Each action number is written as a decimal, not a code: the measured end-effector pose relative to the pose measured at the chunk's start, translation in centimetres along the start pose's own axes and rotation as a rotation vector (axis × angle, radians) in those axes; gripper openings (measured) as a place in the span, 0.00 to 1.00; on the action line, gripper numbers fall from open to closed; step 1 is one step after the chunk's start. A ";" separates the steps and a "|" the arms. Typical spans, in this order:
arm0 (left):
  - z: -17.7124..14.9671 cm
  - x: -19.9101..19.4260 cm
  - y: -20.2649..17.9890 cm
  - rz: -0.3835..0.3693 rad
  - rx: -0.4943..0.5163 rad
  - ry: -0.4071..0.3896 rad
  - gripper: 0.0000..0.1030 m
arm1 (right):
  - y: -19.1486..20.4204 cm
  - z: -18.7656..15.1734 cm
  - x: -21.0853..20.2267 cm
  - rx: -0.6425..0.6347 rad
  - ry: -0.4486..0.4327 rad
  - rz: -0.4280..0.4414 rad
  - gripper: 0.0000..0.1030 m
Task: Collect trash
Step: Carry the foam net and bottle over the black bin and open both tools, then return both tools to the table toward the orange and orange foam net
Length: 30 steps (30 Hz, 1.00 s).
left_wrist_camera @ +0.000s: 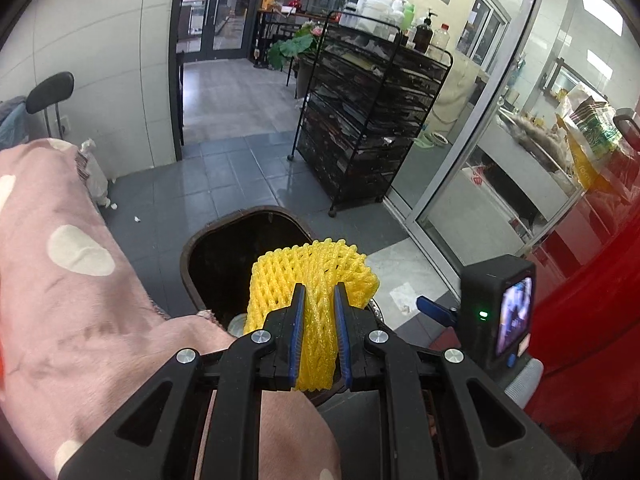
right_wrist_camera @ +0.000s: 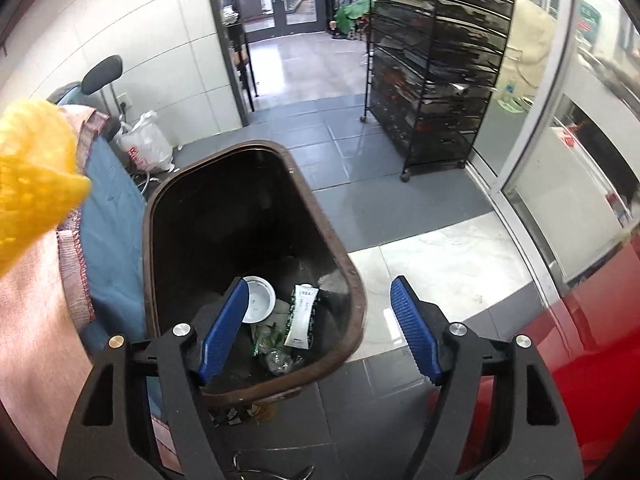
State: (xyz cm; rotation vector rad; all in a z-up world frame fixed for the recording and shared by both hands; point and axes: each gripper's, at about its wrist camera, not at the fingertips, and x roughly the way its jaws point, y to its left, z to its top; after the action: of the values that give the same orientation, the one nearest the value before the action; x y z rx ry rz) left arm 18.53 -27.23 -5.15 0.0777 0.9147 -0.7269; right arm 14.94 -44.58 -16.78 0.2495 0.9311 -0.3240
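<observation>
Left fingers (left_wrist_camera: 303,320) clamp yellow foam net (left_wrist_camera: 316,276) above bin (right_wrist_camera: 256,152); right fingers (right_wrist_camera: 412,320) spread, empty, over bin.

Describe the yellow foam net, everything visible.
The net is a bright yellow sleeve of soft-looking foam mesh with diamond-shaped holes, the kind that wraps fruit. It is folded and squashed, pinched at its middle between the blue pads of the left claw, which is shut on it. Its free end fans out beyond the fingertips. It hangs over the near rim of the open bin, touching nothing but the pads.
</observation>
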 end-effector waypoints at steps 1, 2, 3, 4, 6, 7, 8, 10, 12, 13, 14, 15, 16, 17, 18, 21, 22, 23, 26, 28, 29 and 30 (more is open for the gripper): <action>0.1 0.5 0.0 0.003 0.003 0.011 0.14 | -0.3 -0.1 -0.1 0.006 0.001 -0.001 0.71; 0.2 1.0 -0.2 0.008 0.007 0.020 0.14 | -0.5 -0.2 -0.3 0.011 0.001 0.001 0.71; 0.1 1.4 -0.3 0.013 0.010 0.029 0.14 | -0.8 -0.3 -0.4 0.018 -0.002 -0.001 0.71; 0.1 1.8 -0.4 0.015 0.011 0.037 0.14 | -1.1 -0.4 -0.6 0.024 -0.005 -0.005 0.71; 0.2 2.7 -0.4 0.010 0.004 0.055 0.14 | -1.5 -0.4 -0.9 0.037 -0.010 -0.005 0.71; 0.2 3.0 -0.4 0.008 -0.001 0.063 0.14 | -1.7 -0.5 -1.0 0.044 -0.010 -0.002 0.71; 0.2 3.4 -0.4 0.010 -0.003 0.072 0.14 | -1.9 -0.5 -1.1 0.052 -0.010 0.002 0.71; 0.3 4.0 -0.4 0.019 0.001 0.085 0.14 | -2.2 -0.6 -1.3 0.052 -0.010 -0.008 0.71; 0.2 4.4 -0.4 0.023 0.008 0.090 0.14 | -2.2 -0.6 -1.5 0.042 -0.012 -0.023 0.71; 0.3 4.5 -0.4 0.023 0.010 0.086 0.14 | -2.2 -0.6 -1.7 0.038 -0.013 -0.027 0.71; 0.3 4.7 -0.5 0.021 0.014 0.087 0.15 | -2.3 -0.6 -1.8 0.039 -0.014 -0.029 0.71; 0.3 4.8 -0.6 0.019 0.017 0.093 0.19 | -2.4 -0.6 -1.9 0.041 -0.016 -0.029 0.71; 0.3 4.9 -0.6 0.021 0.017 0.097 0.24 | -2.6 -0.6 -2.0 0.045 -0.018 -0.030 0.71; 0.3 5.1 -0.6 0.026 0.016 0.098 0.41 | -2.7 -0.6 -2.0 0.049 -0.018 -0.031 0.71; 0.3 4.9 -0.5 0.030 0.013 0.089 0.55 | -2.7 -0.6 -2.1 0.052 -0.018 -0.032 0.71; 0.4 4.8 -0.6 0.033 0.013 0.070 0.70 | -2.7 -0.5 -2.3 0.055 -0.023 -0.030 0.71; 0.4 4.8 -0.6 0.036 0.014 0.068 0.72 | -2.8 -0.5 -2.4 0.054 -0.025 -0.030 0.71; 0.4 4.8 -0.6 0.034 0.013 0.066 0.74 | -2.7 -0.5 -2.5 0.052 -0.027 -0.030 0.71; 0.5 4.7 -0.6 0.016 0.011 0.065 0.77 | -2.6 -0.5 -2.7 0.049 -0.029 -0.026 0.71; 0.6 4.4 -0.8 0.021 0.018 0.058 0.78 | -2.7 -0.5 -2.7 0.047 -0.029 -0.027 0.71; 0.6 4.2 -0.9 0.020 0.020 0.052 0.78 | -2.7 -0.4 -2.8 0.048 -0.029 -0.026 0.71; 0.6 3.9 -0.9 0.015 0.021 0.045 0.79 | -2.7 -0.4 -2.8 0.051 -0.031 -0.022 0.71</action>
State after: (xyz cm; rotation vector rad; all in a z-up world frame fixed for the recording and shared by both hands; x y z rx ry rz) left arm 19.95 -30.26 -7.42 0.1197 0.9486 -0.7229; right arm 12.06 -46.43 -14.92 0.2805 0.8958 -0.3710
